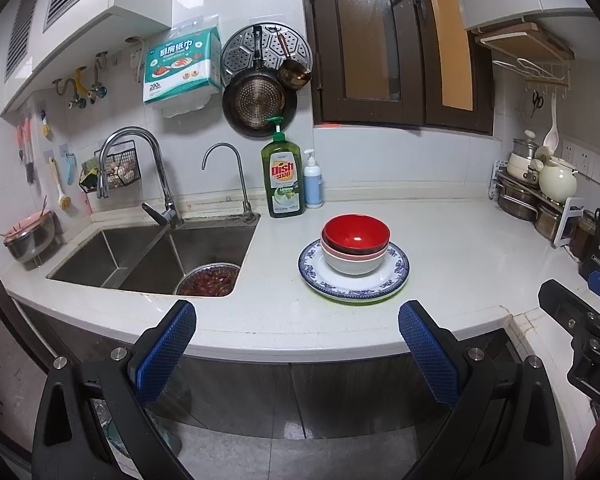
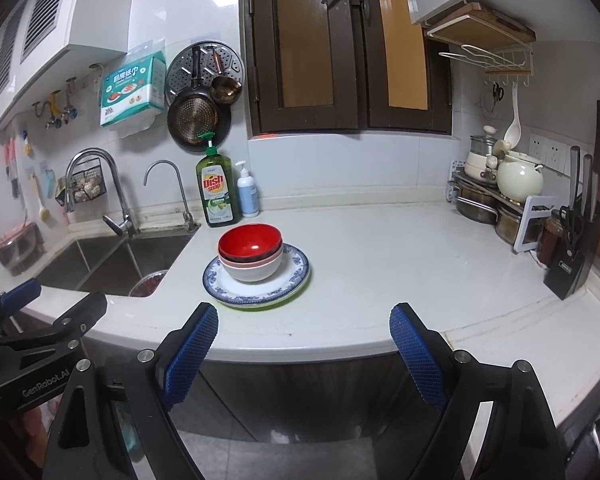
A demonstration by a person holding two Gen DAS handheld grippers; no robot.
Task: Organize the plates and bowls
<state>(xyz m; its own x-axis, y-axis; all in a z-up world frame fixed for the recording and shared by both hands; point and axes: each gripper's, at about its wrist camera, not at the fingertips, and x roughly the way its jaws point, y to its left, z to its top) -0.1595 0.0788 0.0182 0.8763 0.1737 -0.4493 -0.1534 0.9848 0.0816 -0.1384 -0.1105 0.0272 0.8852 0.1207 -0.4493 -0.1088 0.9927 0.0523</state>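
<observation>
Both gripper jaws, left gripper (image 1: 298,346) and right gripper (image 2: 304,346), gape empty before the white kitchen counter (image 2: 380,280).

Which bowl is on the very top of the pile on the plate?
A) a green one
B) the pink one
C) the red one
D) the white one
C: the red bowl sits highest, nested in the pink bowl and white bowl on the blue-patterned plate.

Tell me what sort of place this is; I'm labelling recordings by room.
A home kitchen, most likely: a steel sink with faucet set in a white counter, dish soap beside it, pans hanging on the tiled wall.
</observation>
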